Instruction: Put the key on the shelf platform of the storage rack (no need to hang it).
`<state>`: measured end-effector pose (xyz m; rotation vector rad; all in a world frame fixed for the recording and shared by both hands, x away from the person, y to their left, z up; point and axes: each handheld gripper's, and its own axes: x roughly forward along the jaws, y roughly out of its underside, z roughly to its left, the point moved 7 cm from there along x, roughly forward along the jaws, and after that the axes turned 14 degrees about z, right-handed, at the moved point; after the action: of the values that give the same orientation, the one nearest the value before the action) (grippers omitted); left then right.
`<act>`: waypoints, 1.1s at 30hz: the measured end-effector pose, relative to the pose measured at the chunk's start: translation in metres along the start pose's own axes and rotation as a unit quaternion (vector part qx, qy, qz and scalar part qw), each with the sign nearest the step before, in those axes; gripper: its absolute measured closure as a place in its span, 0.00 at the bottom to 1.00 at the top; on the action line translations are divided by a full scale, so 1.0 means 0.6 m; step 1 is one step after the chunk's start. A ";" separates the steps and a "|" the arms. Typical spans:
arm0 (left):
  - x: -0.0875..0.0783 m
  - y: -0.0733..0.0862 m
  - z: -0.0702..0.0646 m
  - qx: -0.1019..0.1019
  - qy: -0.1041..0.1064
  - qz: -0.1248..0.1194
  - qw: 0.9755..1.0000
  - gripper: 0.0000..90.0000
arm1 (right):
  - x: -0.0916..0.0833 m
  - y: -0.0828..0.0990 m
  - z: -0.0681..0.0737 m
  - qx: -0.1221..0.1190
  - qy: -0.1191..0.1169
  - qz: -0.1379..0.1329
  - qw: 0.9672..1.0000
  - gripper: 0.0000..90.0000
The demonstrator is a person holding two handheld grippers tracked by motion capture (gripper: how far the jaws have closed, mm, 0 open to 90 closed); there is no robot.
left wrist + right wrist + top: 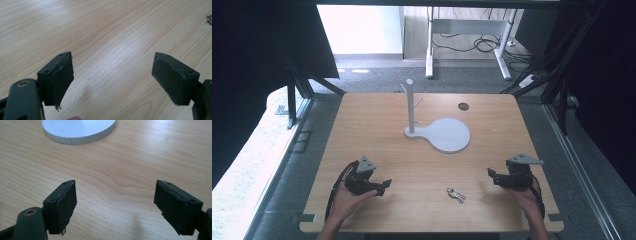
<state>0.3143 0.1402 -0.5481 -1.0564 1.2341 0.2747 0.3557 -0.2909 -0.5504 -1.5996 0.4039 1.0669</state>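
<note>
1. The left gripper [382, 187] is held low over the tabletop [377, 125], its jaws spread with nothing between them.
2. The right gripper [491, 175] is likewise held with its jaws spread wide and empty.
3. A bunch of keys [456, 194] is seen lying on the tabletop between both grippers, nearer the right one.
4. A white stand [447, 134] is placed farther back.

A small bunch of silver keys [456, 195] lies flat on the wooden table [377, 130]. It sits near the front edge, at five o'clock from the white stand [439, 131].

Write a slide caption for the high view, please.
Two open grippers, left and right, flank keys before a white stand.
</note>
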 end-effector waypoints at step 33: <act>-0.004 -0.006 -0.021 0.019 0.002 0.002 1.000 0.20 | -0.037 -0.028 0.009 -0.076 -0.015 0.048 0.996 0.39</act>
<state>0.3078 0.1293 -0.5434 -1.0229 1.2400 0.2523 0.3539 -0.2867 -0.5228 -1.7104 0.3900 1.2180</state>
